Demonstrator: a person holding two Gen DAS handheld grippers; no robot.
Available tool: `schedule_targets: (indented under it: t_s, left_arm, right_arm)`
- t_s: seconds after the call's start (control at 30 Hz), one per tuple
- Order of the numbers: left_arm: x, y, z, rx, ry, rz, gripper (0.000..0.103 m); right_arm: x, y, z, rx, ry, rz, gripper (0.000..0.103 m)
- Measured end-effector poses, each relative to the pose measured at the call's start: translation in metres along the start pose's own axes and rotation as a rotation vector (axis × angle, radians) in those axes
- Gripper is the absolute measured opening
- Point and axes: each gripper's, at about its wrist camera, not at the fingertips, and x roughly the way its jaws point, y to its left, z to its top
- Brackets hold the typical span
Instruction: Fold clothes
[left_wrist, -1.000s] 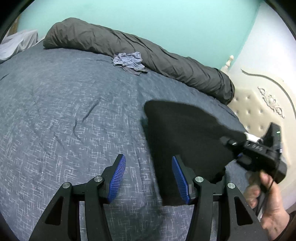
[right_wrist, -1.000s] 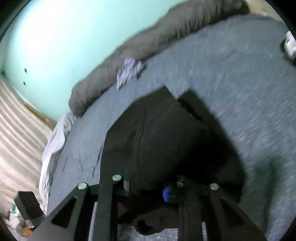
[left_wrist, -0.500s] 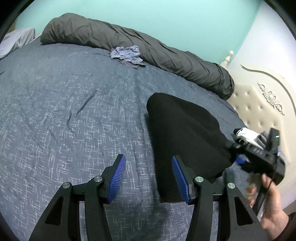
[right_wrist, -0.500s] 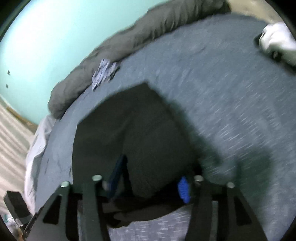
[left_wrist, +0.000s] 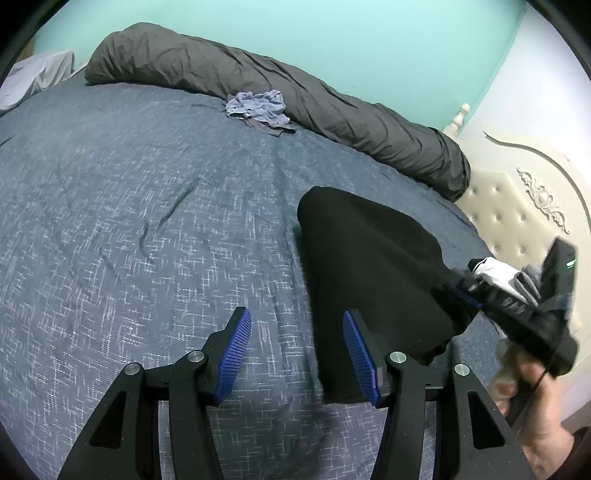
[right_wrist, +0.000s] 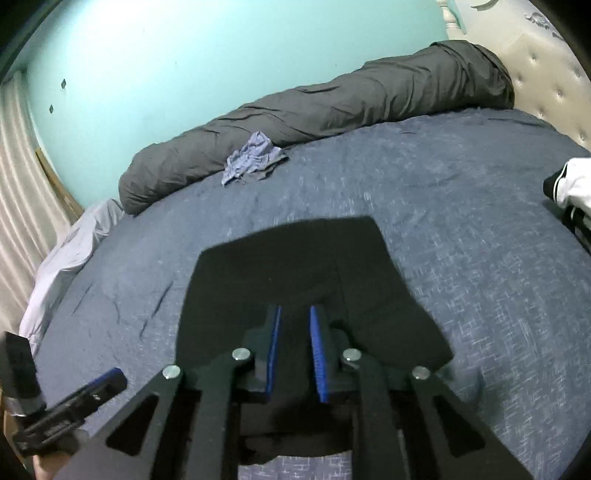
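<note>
A black garment (left_wrist: 369, 266) (right_wrist: 295, 266) lies flat on the blue-grey bedspread (left_wrist: 110, 221). In the right wrist view my right gripper (right_wrist: 295, 352) has its blue pads (right_wrist: 275, 350) drawn close, with black cloth filling the narrow gap. From the left wrist view that right gripper (left_wrist: 467, 291) sits at the garment's right corner, and the cloth rises toward it. My left gripper (left_wrist: 300, 354) is open just above the bedspread; its right finger is at the garment's near left edge, and nothing is between its pads.
A rolled dark grey duvet (left_wrist: 295, 92) runs along the far edge by the teal wall. A crumpled light blue garment (left_wrist: 258, 109) (right_wrist: 255, 158) rests against it. White-and-black clothing (right_wrist: 572, 184) lies at the right. A padded headboard (left_wrist: 517, 206) stands beyond. A hand (left_wrist: 535, 424) holds the right gripper.
The right gripper's fingers stood wide apart half a second ago and have closed to a narrow gap over the black cloth. The garment now lies flatter. The left gripper stayed open.
</note>
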Motion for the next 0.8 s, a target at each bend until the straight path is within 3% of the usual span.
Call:
schedule_targets:
  t_s: [0.07,0.17,0.33,0.53,0.7,0.8]
  left_arm:
    - [-0.001,0.001,0.000,-0.002,0.000,0.000,0.056]
    - [-0.001,0.002,0.000,-0.004,0.001,0.001,0.057]
    - [0.000,0.003,0.001,-0.007,0.003,0.007,0.057]
    - [0.001,0.004,0.000,-0.001,0.011,0.022,0.061]
    - [0.002,0.008,0.000,-0.011,0.019,0.030,0.065]
    - [0.002,0.013,0.001,-0.022,0.024,0.035,0.072]
  right_arm:
    - [0.013,-0.004,-0.007,0.000,0.041,-0.042,0.014]
    - [0.015,-0.010,-0.012,0.009,0.045,-0.033,0.007]
    - [0.017,-0.018,-0.019,0.024,0.051,-0.015,0.007]
    - [0.012,0.022,-0.014,-0.059,0.020,0.034,0.007]
    - [0.036,0.043,-0.032,-0.139,0.107,-0.010,0.007]
    - [0.051,0.036,-0.040,-0.111,0.143,-0.015,0.007]
